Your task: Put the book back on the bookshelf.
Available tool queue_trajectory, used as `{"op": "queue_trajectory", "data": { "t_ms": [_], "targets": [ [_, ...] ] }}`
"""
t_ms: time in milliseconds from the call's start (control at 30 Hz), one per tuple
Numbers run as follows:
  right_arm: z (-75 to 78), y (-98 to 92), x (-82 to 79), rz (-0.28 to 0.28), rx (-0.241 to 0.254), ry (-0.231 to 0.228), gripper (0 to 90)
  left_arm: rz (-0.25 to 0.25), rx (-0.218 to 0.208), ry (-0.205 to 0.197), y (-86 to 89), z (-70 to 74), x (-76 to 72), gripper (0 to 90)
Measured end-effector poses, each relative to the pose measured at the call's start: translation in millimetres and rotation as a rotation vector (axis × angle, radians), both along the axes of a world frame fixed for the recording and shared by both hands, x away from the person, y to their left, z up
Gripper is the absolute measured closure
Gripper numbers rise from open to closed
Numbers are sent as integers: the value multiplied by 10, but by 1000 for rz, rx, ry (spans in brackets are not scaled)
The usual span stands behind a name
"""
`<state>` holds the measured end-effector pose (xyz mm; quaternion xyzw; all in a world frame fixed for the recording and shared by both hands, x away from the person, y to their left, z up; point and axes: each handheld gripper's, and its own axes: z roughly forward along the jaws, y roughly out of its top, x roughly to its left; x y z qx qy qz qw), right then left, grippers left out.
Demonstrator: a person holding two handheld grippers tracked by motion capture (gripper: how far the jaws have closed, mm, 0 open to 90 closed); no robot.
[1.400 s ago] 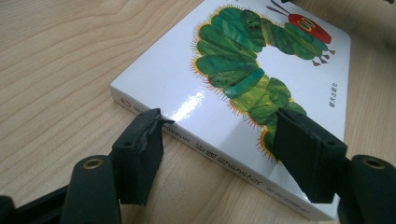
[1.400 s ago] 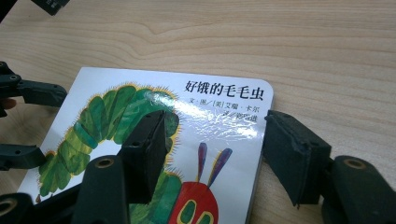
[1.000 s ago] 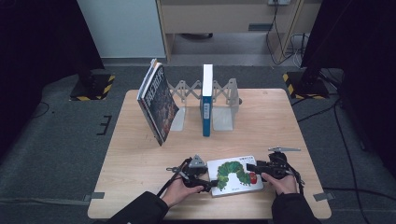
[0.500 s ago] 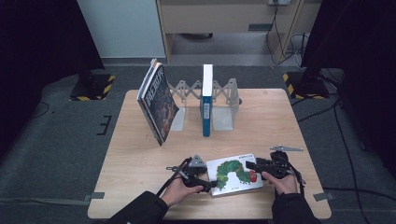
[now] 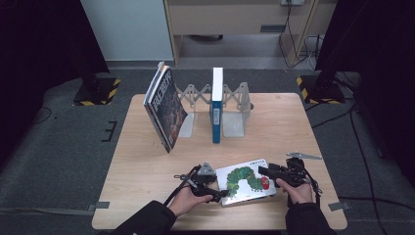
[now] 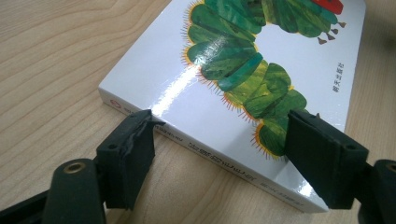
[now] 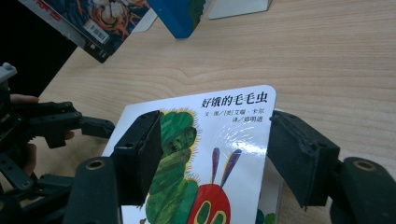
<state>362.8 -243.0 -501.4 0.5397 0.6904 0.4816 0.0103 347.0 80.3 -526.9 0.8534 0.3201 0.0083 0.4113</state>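
A white board book with a green caterpillar on its cover lies flat near the table's front edge. My left gripper is at the book's left side, held in a hand. In the left gripper view, this gripper is open, its jaws astride the book at the spine edge. My right gripper is at the book's right end. Its own view shows it open, one jaw over the cover and the other beside the book's edge. The left gripper appears beyond.
At the back of the table stands an expanding bookend rack with a blue book upright in it. Dark books lean against its left end. Bare wood lies between rack and caterpillar book.
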Motion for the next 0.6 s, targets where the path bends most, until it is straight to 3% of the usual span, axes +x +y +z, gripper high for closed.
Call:
{"op": "queue_trajectory", "data": {
  "t_ms": [300,600],
  "targets": [
    [9,10,-40,10,35,15,324,-2,-9,6,1,-13,-2,188],
    [-20,54,-82,56,-11,44,303,4,-17,13,-1,-30,6,155]
  ]
}}
